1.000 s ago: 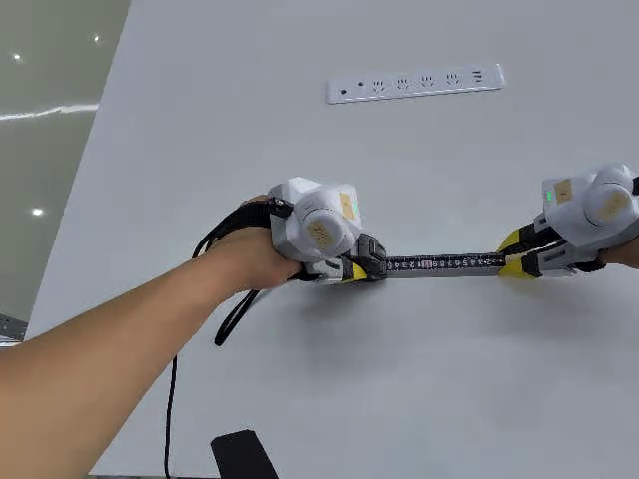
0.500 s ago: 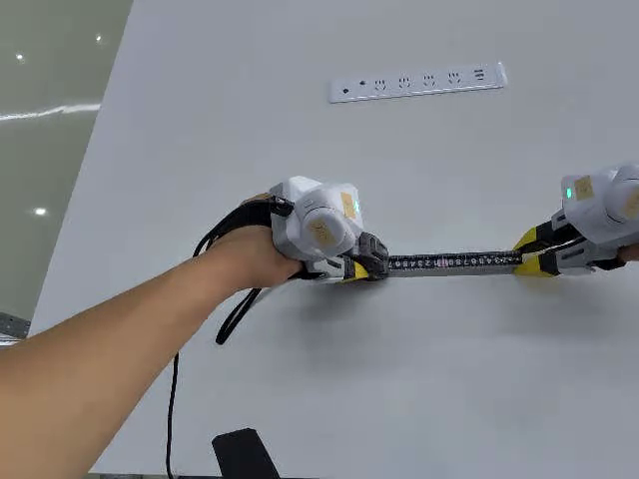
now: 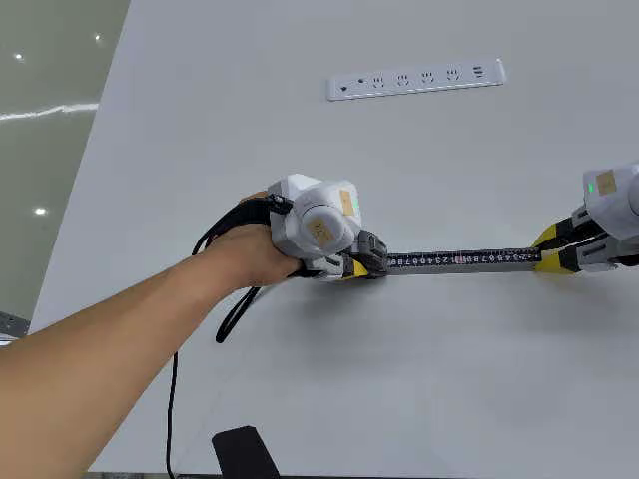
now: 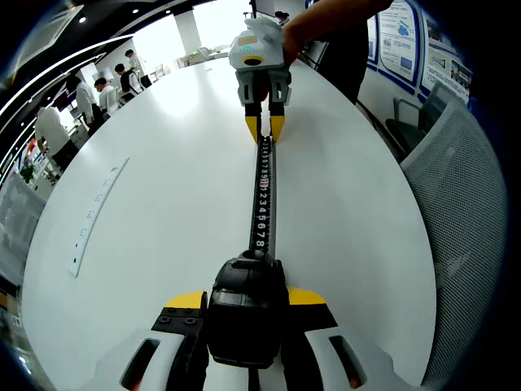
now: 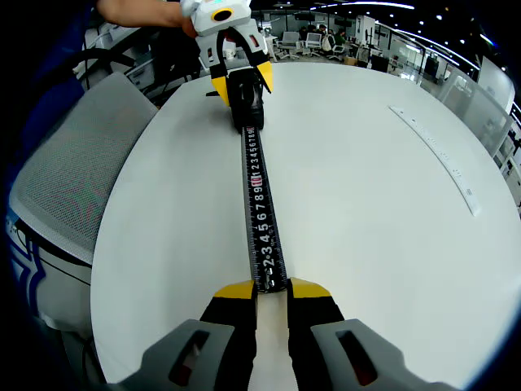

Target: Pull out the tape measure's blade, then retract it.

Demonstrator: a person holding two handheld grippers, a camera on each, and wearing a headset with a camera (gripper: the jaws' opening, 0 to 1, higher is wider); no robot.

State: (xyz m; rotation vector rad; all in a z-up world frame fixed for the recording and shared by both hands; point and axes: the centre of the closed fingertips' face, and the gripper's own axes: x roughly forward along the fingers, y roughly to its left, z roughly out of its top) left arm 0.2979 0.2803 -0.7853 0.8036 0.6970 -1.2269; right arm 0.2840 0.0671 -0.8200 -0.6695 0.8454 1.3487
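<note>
Blade (image 3: 459, 260) out, spanning both grippers.
Left gripper (image 3: 359, 264) clamps tape measure case (image 4: 247, 318); right gripper (image 3: 551, 255) pinches blade tip, well apart.

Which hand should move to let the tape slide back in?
Probably the right hand-held gripper: it pinches the blade and can guide it back. The left hand-held gripper holds the case.

We watch the right gripper (image 3: 547, 251) draw further away from the case (image 3: 369, 253), and the blade (image 3: 461, 259) now stretches longer than a second ago.
</note>
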